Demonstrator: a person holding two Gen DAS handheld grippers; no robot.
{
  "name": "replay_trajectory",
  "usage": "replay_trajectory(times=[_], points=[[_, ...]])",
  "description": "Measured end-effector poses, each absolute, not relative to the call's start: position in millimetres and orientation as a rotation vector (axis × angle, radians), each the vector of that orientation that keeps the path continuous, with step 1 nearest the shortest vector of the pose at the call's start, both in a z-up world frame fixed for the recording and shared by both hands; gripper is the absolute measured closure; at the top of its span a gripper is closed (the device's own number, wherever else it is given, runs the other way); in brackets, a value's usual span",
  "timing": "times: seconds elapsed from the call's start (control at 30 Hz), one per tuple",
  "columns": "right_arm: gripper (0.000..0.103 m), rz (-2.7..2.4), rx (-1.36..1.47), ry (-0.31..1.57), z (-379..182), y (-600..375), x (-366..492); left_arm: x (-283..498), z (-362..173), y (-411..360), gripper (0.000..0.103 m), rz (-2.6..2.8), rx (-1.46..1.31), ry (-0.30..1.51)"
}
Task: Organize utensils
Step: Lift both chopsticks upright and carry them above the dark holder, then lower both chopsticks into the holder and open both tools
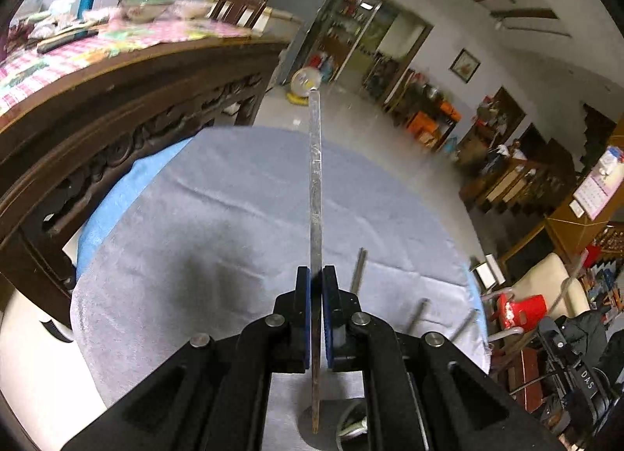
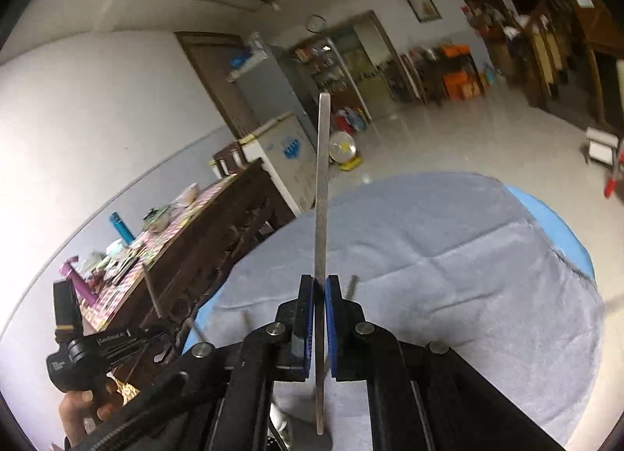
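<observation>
Both grippers are clamped down tight right now. The left gripper (image 1: 316,275) has its blue-padded jaws squeezed on a long flat metal utensil handle (image 1: 315,178), seen edge-on, so I can't tell if it's a spoon, fork or knife. It sticks way out forward over the table, and its other end pokes back below the pads. The right gripper (image 2: 319,283) is doing the same thing with a second flat metal strip (image 2: 323,185), thin, dull steel, pinched between its ribbed blue pads (image 2: 332,318).

The gripper bodies are matte black plastic with round silver pivot pins. In the right wrist view you can see the other rig (image 2: 78,349) off to the left, with a bare hand (image 2: 84,408) around its grip. There's white lettering on its camera, too small to read. In the left view, "DAS" is readable on some black gear (image 1: 585,377) at the lower right.

More loose utensils (image 1: 358,271) stick up just right of the left gripper, thin grey metal shafts; one (image 2: 352,287) shows beside the right gripper too.

Under it all is a round table with a soft grey cloth (image 1: 218,217), creased from folding, over a light blue cover (image 1: 117,197). Beside it is a dark carved wooden table (image 1: 136,107) with a pink checked cloth (image 1: 58,57), and glossy floor tiles (image 2: 468,139) beyond.
</observation>
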State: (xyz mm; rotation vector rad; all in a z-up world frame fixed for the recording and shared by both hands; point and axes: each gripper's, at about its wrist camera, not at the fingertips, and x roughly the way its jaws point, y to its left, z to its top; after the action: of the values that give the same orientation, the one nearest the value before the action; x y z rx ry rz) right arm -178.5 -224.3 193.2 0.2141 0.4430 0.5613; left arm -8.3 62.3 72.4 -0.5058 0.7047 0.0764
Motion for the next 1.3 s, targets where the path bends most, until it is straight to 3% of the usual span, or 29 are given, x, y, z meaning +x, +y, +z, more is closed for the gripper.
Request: replay_trajectory(times=[0.5,1.3], points=[[0.096,0.625,0.109,0.423,166,-175,-210,-24,81,19,0.097,0.019,-0.414,0.585],[0.096,0.630,0.003,0.537,108,-165,-221,-45,29,-11,0.097,-0.012,-0.347,0.690]])
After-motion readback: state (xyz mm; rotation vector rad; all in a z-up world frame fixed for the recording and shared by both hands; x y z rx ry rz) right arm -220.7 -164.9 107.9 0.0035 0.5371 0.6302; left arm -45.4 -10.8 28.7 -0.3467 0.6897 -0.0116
